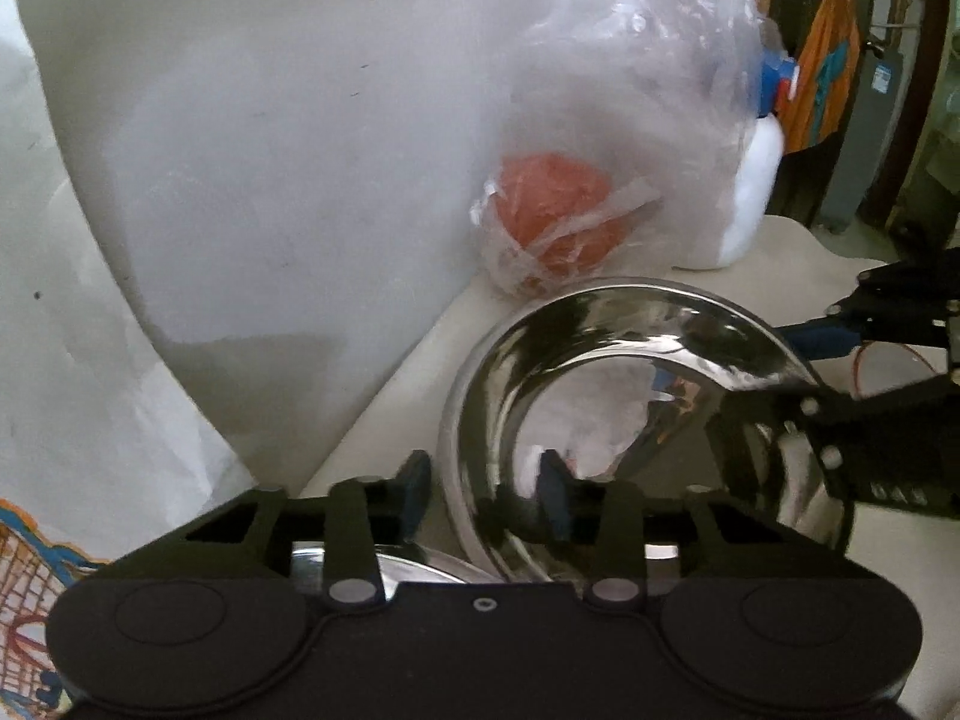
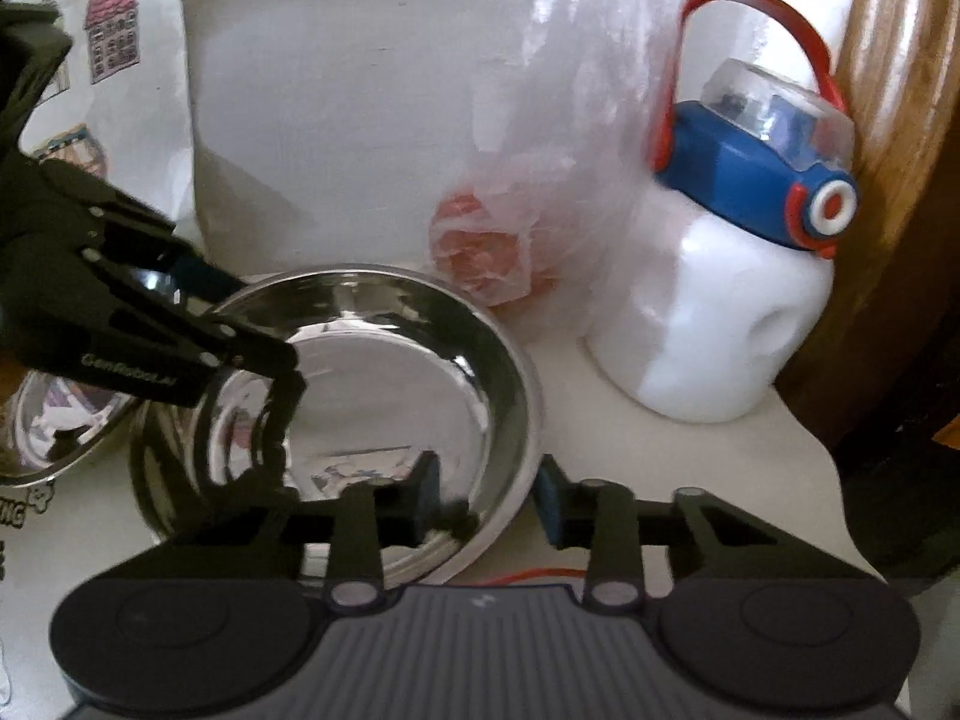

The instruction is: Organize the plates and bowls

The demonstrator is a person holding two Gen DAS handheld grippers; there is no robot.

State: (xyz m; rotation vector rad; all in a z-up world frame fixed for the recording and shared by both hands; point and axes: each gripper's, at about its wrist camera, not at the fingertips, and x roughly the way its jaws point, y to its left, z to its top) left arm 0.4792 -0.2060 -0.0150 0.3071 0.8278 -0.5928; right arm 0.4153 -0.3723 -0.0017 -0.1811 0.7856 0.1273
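A steel bowl is seen in the centre of the right wrist view, resting on a pale tabletop with its mouth turned up and slightly toward the camera. Being round, it has no long axis in plan; its only axis runs roughly upward through the open mouth.

The right gripper is set astride the bowl's near right rim, one finger inside and one outside, the jaws part open; whether the pads press the rim cannot be told. In the left wrist view the left gripper straddles the near left rim of the same bowl in like fashion, and contact is equally unclear.

A second steel dish is visible at the left edge of the right view, just beside the bowl, so stacking appears not yet done. The task is judged to be at an early or middle stage: one bowl is being taken up, and at least one piece is left to be gathered.

At the upper right of the right wrist view a water bottle and a plastic bag are left standing behind the bowl.
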